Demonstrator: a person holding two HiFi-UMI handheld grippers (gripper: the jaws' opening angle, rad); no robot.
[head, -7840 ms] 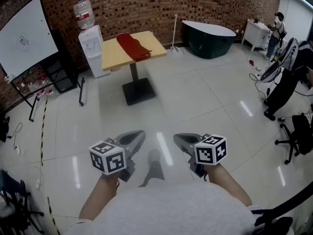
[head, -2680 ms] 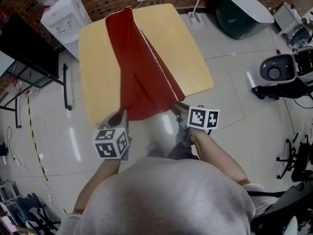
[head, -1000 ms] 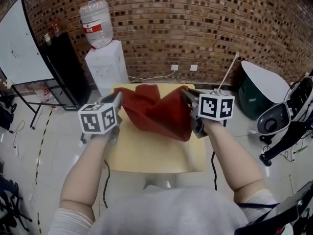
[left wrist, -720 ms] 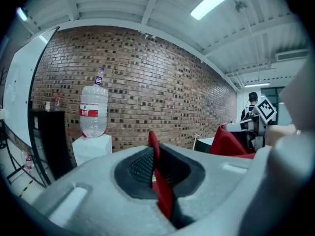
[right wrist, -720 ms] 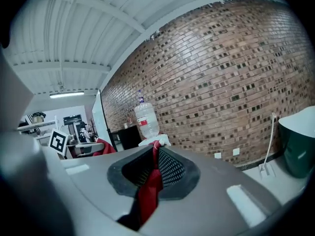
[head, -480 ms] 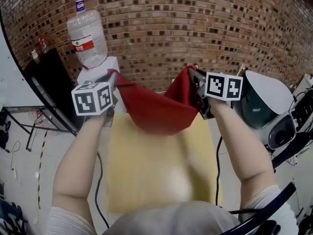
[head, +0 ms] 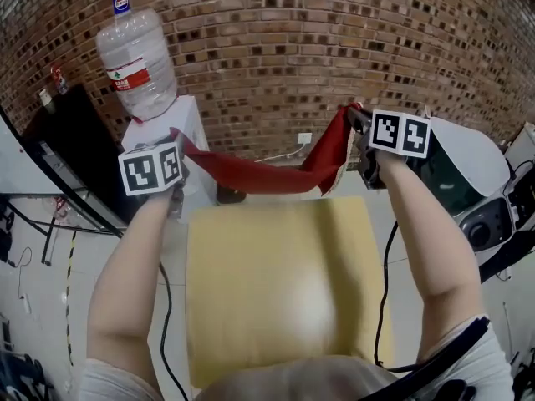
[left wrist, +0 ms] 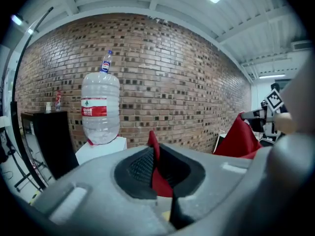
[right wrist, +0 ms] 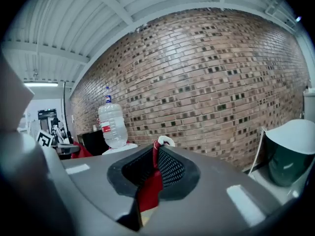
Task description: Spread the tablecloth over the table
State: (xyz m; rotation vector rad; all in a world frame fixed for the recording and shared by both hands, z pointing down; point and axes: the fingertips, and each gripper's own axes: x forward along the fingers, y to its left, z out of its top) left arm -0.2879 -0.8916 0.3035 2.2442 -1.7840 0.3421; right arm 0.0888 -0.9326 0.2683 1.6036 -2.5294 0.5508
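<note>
The red tablecloth (head: 259, 174) hangs stretched in the air above the far edge of the yellow wooden table (head: 276, 282). My left gripper (head: 177, 140) is shut on its left corner, a red fold (left wrist: 153, 146) pinched between the pads. My right gripper (head: 355, 119) is shut on the right corner, where red cloth with a white hem (right wrist: 156, 149) sticks out above the jaws. Both grippers are held high and far apart, near the brick wall. The cloth sags between them and does not lie on the tabletop.
A white water dispenser (head: 163, 115) with a big bottle (head: 134, 53) stands left behind the table. A dark green tub with a white lid (head: 464, 170) stands at the right. A black cabinet (head: 58, 153) stands at the left wall.
Both grippers have moved forward and further apart with the cloth. The cloth went from a bunched heap over the table to a band pulled out sideways at the far edge.
</note>
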